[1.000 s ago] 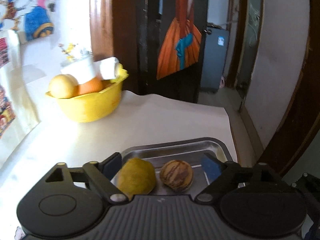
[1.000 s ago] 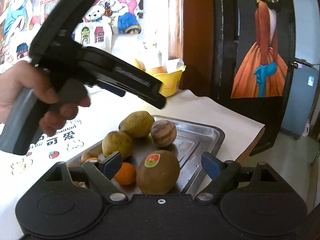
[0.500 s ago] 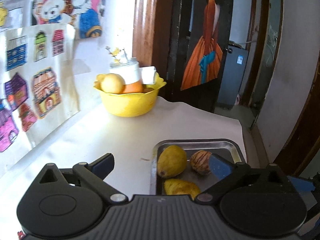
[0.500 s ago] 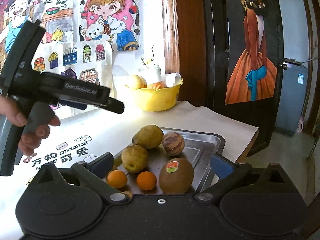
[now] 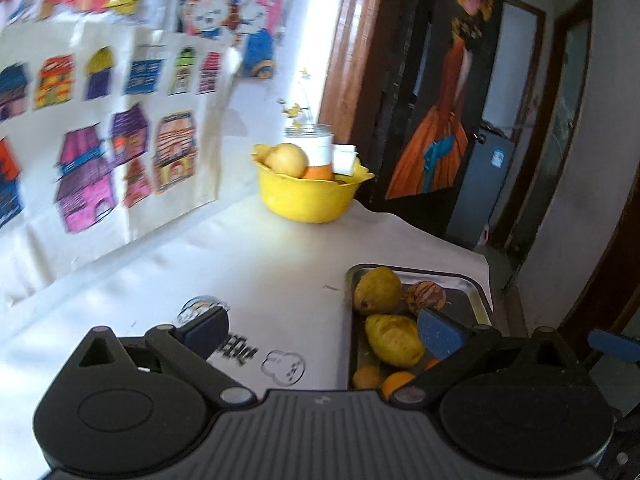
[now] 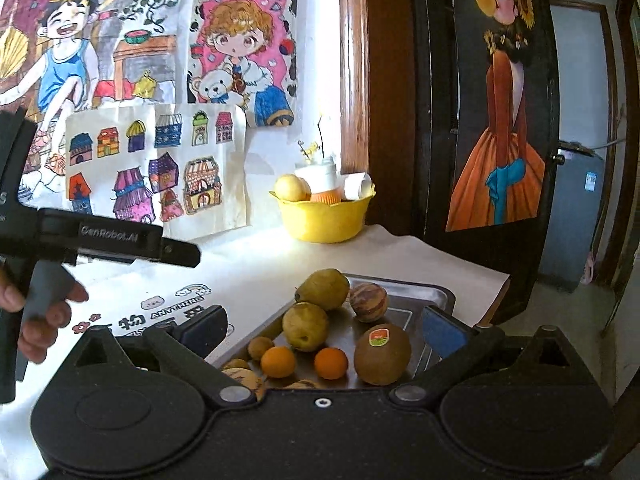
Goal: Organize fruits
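the metal tray [image 6: 438, 300] sits near the right edge of the white-covered table [image 5: 256, 256], with the floor dropping away just past it. to the left of the tray the cloth is bare and wide, running back to the yellow bowl [image 5: 308, 198] at the wall, which stands well apart from the tray. the wall with the drawings closes off the left side

my left claw [image 5: 320, 328] hangs over that bare cloth beside the tray's left rim; its jaws have just been opening and now stand as wide as they go, with nothing between them. its right finger [image 5: 438, 332] overlaps the tray, in front of a yellow-green fruit [image 5: 394, 338]

my right claw [image 6: 324, 326] hovers at the near end of the tray, its jaws too having just been opening, now spread full and gripping nothing. in its view the fruit lies ahead between the fingers: a brown kiwi [image 6: 382, 354] with a sticker on the right, two small oranges [image 6: 331, 363] beside it, two yellow-green fruits [image 6: 306, 326] behind, and a striped round fruit [image 6: 368, 302] farther back. my left hand [image 6: 40, 320] shows at the left edge
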Action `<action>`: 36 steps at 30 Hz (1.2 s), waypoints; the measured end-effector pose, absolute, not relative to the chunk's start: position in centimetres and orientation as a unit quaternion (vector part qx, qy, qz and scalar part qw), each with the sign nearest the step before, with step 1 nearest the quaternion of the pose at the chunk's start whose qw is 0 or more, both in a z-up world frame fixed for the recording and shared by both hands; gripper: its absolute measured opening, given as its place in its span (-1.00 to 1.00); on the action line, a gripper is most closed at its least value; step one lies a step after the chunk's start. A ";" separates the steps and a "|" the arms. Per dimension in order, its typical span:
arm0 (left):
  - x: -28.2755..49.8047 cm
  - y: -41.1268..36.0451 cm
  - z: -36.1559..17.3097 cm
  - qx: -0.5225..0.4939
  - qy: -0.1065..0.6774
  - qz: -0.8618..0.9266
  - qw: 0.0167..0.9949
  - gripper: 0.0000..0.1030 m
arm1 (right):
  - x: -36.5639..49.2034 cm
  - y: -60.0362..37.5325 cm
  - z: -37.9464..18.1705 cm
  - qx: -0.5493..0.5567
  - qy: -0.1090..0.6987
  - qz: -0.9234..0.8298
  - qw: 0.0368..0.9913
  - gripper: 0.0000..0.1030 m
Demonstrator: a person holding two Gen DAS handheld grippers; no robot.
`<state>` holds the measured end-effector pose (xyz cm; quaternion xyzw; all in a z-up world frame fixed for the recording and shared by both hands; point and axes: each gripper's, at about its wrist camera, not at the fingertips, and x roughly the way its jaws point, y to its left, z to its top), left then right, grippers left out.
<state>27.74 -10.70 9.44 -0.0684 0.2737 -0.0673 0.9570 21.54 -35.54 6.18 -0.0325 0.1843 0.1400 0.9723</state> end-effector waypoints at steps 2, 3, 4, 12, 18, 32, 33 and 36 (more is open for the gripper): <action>26.8 -10.0 9.2 -0.079 0.270 -0.060 0.958 0.99 | 20.8 -35.0 6.3 -0.032 0.179 0.138 0.973 0.99; 26.3 -9.8 9.1 -0.081 0.267 -0.055 0.959 0.99 | 20.6 -34.8 6.3 -0.032 0.178 0.138 0.974 0.99; 25.8 -9.5 8.9 -0.083 0.262 -0.051 0.960 0.99 | 20.3 -34.6 6.3 -0.031 0.173 0.132 0.975 0.99; 22.9 -8.2 7.5 -0.092 0.248 -0.018 0.964 0.99 | 18.4 -34.1 6.0 -0.009 0.158 0.095 0.983 0.99; 20.3 -8.0 7.2 -0.072 0.229 -0.017 0.971 0.99 | 16.6 -33.5 5.6 -0.006 0.147 0.078 0.986 0.99; 15.4 -6.8 6.7 -0.077 0.207 -0.019 0.975 0.99 | 11.9 -31.1 4.7 -0.025 0.116 0.056 0.991 0.99; 15.1 -6.7 6.6 -0.076 0.207 -0.018 0.975 0.99 | 11.7 -31.0 4.7 -0.024 0.114 0.054 0.992 0.99; 14.5 -6.1 6.5 -0.079 0.206 -0.015 0.975 0.99 | 11.1 -30.5 4.5 -0.018 0.113 0.051 0.992 0.99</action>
